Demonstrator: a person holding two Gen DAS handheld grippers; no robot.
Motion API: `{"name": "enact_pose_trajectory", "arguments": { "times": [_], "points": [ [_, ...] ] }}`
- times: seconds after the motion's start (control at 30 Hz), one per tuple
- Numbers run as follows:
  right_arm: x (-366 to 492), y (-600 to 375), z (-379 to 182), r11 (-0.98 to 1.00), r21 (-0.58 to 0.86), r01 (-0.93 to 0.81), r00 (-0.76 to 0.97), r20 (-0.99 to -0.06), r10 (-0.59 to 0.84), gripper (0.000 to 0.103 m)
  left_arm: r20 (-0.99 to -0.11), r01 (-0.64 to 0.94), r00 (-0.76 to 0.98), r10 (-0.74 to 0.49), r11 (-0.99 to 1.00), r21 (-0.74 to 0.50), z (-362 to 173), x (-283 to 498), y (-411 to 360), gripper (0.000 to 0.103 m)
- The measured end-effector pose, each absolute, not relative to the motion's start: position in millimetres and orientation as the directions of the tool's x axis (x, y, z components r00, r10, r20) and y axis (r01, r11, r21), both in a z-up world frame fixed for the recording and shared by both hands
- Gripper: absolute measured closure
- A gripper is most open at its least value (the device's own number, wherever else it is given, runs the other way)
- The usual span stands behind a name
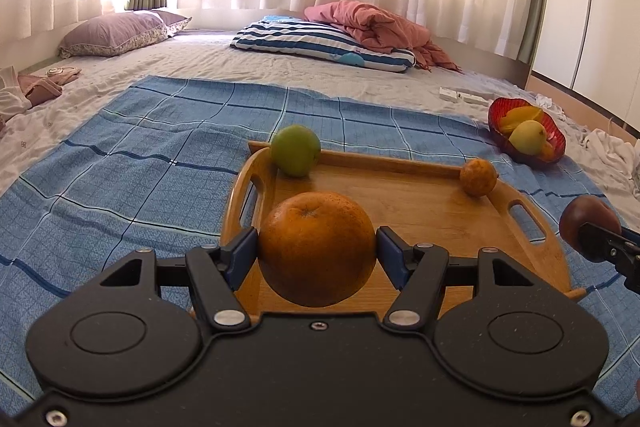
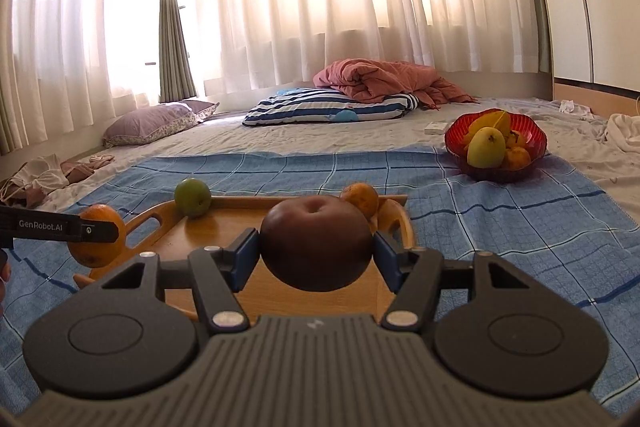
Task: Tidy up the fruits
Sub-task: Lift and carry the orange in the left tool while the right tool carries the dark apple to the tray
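Observation:
My left gripper [image 1: 316, 247] is shut on a large orange [image 1: 316, 247] and holds it over the near part of a wooden tray [image 1: 420, 203]. A green fruit [image 1: 296, 155] sits in the tray's far left corner and a small orange [image 1: 478, 177] in its far right corner. My right gripper [image 2: 316, 247] is shut on a dark red apple [image 2: 316, 243] above the tray [image 2: 224, 231]; it shows at the right edge of the left wrist view [image 1: 588, 227]. The large orange also shows in the right wrist view [image 2: 98, 241]. A red bowl [image 2: 532, 139] holds several fruits.
The tray lies on a blue checked cloth [image 1: 140, 163] spread on a bed. A striped pillow [image 1: 320, 45], a pink blanket [image 1: 372, 23], a purple pillow [image 1: 112, 33] and small white boxes [image 1: 464, 95] lie behind. Clothes [image 1: 32, 91] lie at the left.

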State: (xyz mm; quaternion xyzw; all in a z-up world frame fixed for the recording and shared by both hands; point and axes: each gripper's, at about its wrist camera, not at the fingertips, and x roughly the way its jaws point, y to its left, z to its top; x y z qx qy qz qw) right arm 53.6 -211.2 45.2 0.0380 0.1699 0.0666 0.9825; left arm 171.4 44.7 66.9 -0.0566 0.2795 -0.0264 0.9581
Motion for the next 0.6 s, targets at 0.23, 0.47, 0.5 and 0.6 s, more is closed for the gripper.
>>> {"name": "enact_pose_trajectory", "arguments": {
  "times": [0.23, 0.47, 0.5, 0.6],
  "points": [
    [97, -222, 43, 0.987, 0.138, -0.076, 0.925, -0.360, 0.122, 0.039, -0.543, -0.004, 0.837, -0.076, 0.989, -0.145, 66, 210, 46, 0.041],
    [141, -227, 34, 0.984, 0.169, -0.058, 0.902, -0.414, 0.124, 0.039, -0.549, -0.011, 0.833, -0.071, 0.989, -0.144, 60, 244, 44, 0.041],
    [146, -227, 32, 0.985, 0.165, -0.054, 0.899, -0.422, 0.120, 0.039, -0.550, -0.013, 0.832, -0.070, 0.989, -0.146, 58, 249, 45, 0.041],
    [163, -225, 24, 0.988, 0.145, -0.046, 0.891, -0.442, 0.106, 0.039, -0.559, -0.021, 0.827, -0.067, 0.988, -0.150, 52, 263, 45, 0.041]
  ]
}}
